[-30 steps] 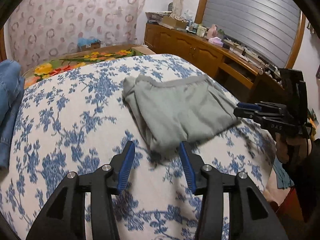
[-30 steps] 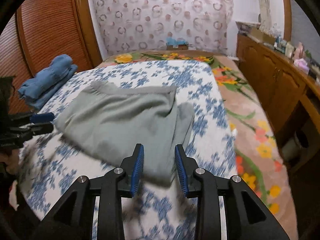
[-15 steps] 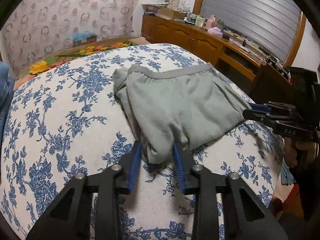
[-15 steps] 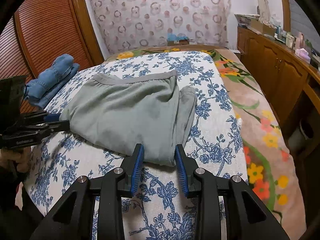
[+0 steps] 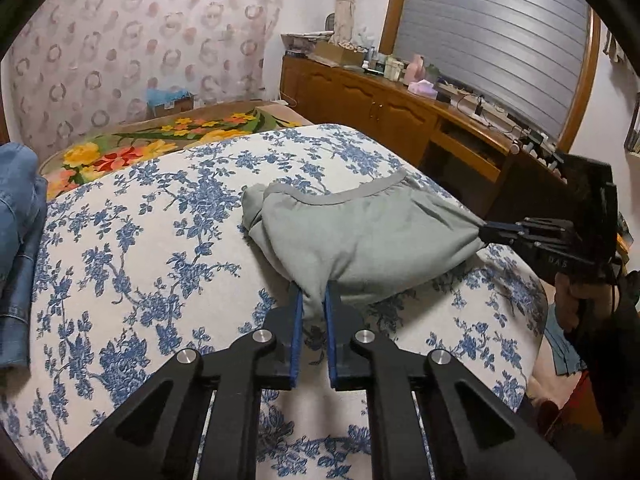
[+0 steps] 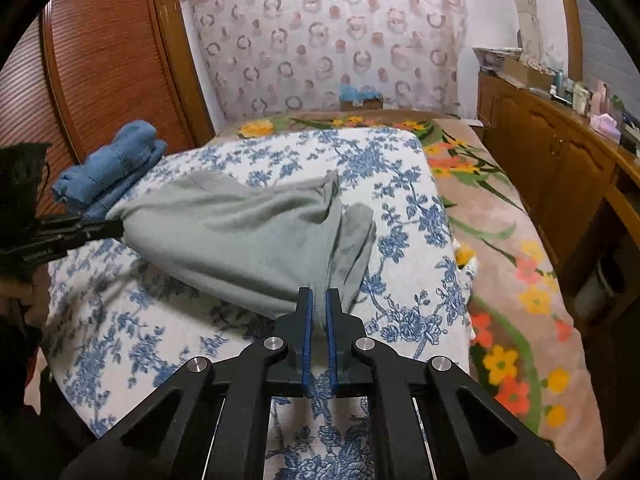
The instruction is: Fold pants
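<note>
Folded grey-green pants (image 5: 360, 232) lie on the blue-flowered bedspread (image 5: 152, 240). My left gripper (image 5: 313, 300) is shut on their near corner. My right gripper (image 5: 486, 234) shows at the right of the left wrist view, shut on the other near corner. In the right wrist view the pants (image 6: 248, 232) are lifted at the near edge, with my right gripper (image 6: 319, 300) pinching one corner and my left gripper (image 6: 114, 226) pinching the far left corner. The waistband (image 5: 344, 196) is at the far side.
Folded blue jeans (image 6: 108, 168) sit at the bed's far left edge. A wooden sideboard (image 5: 400, 108) with clutter runs along the right wall. A flowered blanket (image 6: 520, 280) covers the bed beside the bedspread. A wooden wardrobe (image 6: 100, 60) stands at the left.
Both grippers closed from open onto the near corners of the pants. The near edge of the pants has risen off the bedspread.
</note>
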`<state>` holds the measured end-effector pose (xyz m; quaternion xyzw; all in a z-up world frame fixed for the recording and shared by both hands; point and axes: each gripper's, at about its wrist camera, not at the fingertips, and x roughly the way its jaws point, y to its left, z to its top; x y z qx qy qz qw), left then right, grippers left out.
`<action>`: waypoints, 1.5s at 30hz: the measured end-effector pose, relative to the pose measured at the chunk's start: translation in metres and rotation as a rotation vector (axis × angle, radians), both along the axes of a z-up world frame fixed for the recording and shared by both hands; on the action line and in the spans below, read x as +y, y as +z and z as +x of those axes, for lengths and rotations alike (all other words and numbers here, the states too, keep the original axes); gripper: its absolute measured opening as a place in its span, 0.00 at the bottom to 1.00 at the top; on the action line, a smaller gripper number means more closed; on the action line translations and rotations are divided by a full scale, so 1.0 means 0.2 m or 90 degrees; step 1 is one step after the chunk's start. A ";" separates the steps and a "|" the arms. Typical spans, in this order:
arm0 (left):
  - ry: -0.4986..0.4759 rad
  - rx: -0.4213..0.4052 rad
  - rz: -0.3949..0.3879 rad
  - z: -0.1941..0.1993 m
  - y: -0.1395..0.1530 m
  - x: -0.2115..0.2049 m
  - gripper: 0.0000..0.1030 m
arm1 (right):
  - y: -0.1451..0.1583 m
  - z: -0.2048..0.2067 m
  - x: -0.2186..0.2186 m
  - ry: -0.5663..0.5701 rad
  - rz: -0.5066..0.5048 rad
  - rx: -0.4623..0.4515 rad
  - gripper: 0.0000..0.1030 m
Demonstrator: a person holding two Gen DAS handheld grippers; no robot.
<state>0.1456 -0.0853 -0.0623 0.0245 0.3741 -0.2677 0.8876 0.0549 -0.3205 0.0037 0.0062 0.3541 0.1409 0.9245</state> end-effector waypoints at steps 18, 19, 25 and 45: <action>0.004 -0.003 0.021 -0.17 0.02 -0.01 0.11 | 0.01 -0.13 0.05 0.028 -0.008 0.018 0.06; 0.006 0.000 0.022 -0.17 0.01 -0.01 0.11 | 0.00 -0.14 0.05 0.027 -0.009 0.022 0.06; 0.011 0.014 0.036 -0.18 -0.04 -0.03 0.12 | 0.02 -0.15 0.08 0.021 -0.031 0.031 0.06; 0.036 -0.010 0.036 -0.15 0.00 -0.02 0.73 | 0.04 -0.03 0.26 -0.008 -0.091 0.016 0.30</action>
